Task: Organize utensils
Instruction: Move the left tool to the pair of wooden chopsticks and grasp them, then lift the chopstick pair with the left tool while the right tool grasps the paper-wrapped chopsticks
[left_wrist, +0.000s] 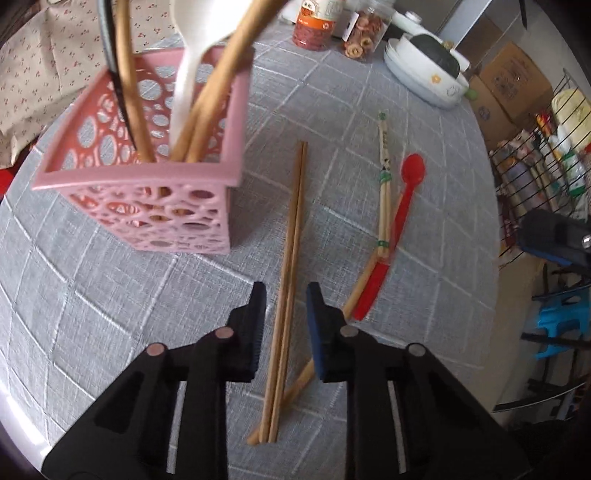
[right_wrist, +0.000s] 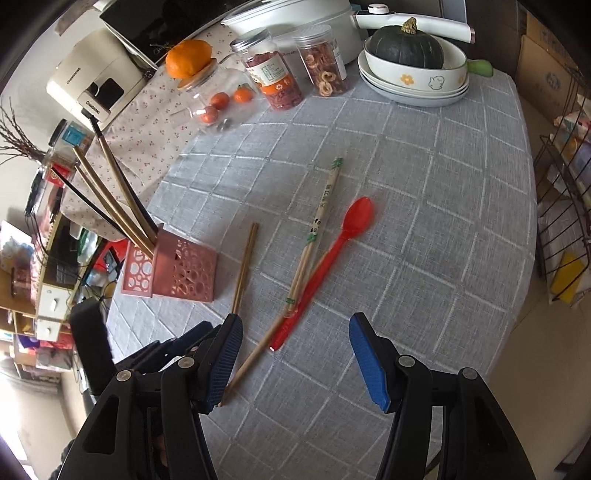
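A pink perforated utensil holder (left_wrist: 147, 192) (right_wrist: 173, 269) stands on the grey checked tablecloth and holds several chopsticks and a white spoon (left_wrist: 192, 62). A pair of plain wooden chopsticks (left_wrist: 288, 280) (right_wrist: 244, 269) lies flat on the cloth. My left gripper (left_wrist: 286, 314) is open, its fingers on either side of that pair, just above it. To the right lie a pair of panda-print chopsticks (left_wrist: 384, 192) (right_wrist: 314, 236) and a red plastic spoon (left_wrist: 395, 229) (right_wrist: 325, 266), crossing each other. My right gripper (right_wrist: 295, 350) is open and empty, near the red spoon's handle end.
At the table's far edge stand two snack jars (right_wrist: 280, 70), a glass jar with small oranges (right_wrist: 218, 99), and stacked white dishes with a dark squash (right_wrist: 410, 70). A wire rack (right_wrist: 565, 206) stands off the table's right edge. A floral cloth (left_wrist: 44, 74) lies at left.
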